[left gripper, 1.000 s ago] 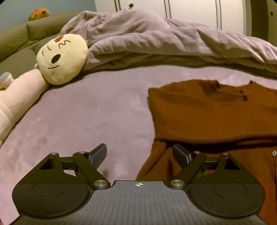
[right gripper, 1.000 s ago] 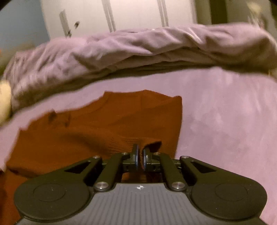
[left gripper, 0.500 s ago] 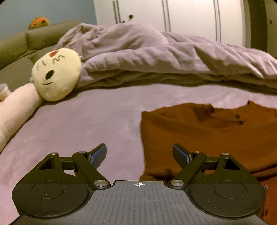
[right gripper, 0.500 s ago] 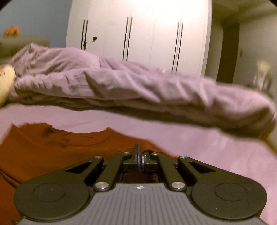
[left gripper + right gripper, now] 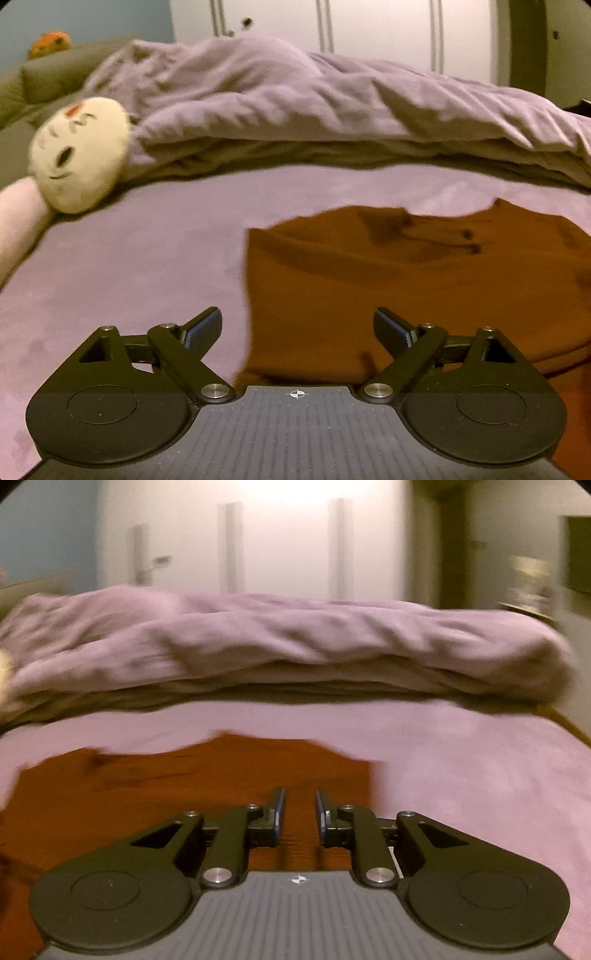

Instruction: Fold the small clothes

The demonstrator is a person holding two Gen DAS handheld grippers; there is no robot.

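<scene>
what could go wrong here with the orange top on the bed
1. The right hand-held gripper is opening with the rust-orange top below and no cloth pinched; the fold it just let go of may spring back.
2. The left hand-held gripper stands wide open over the top's left edge; closing low could catch the purple bed cover too.
3. Both views are blurred, so aim may be off.

A home bedroom: a bed with a rumpled duvet at its far side, a plush toy beside the duvet, white wardrobe doors behind.
</scene>
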